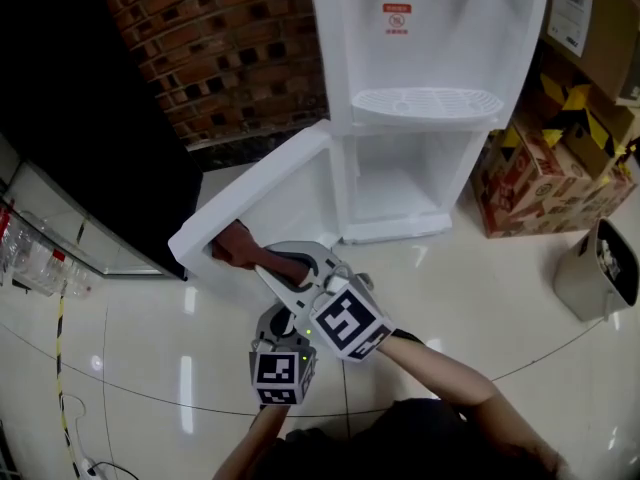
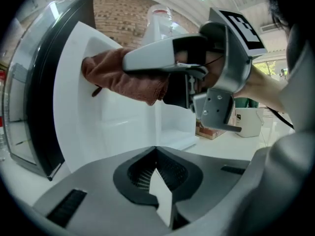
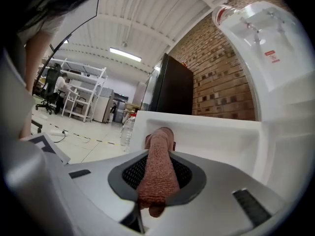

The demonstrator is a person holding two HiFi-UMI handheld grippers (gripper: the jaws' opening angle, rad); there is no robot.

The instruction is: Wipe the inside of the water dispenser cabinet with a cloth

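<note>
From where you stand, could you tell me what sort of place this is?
Probably a workshop or lab: a water dispenser by a brick wall, cardboard boxes beside it, and metal shelving racks across the glossy floor.

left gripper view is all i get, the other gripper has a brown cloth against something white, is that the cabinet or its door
Observer: The door. In the head view the cloth is against the inner face of the open door, outside the cabinet.
Operator: is the cloth actually clamped
Observer: Yes. The right gripper view shows the right gripper shut on it, with the cloth running out between the jaws toward the door.
Operator: anything sitting in the cabinet
Observer: Nothing that I can see. The head view shows only its white floor and walls.
</note>
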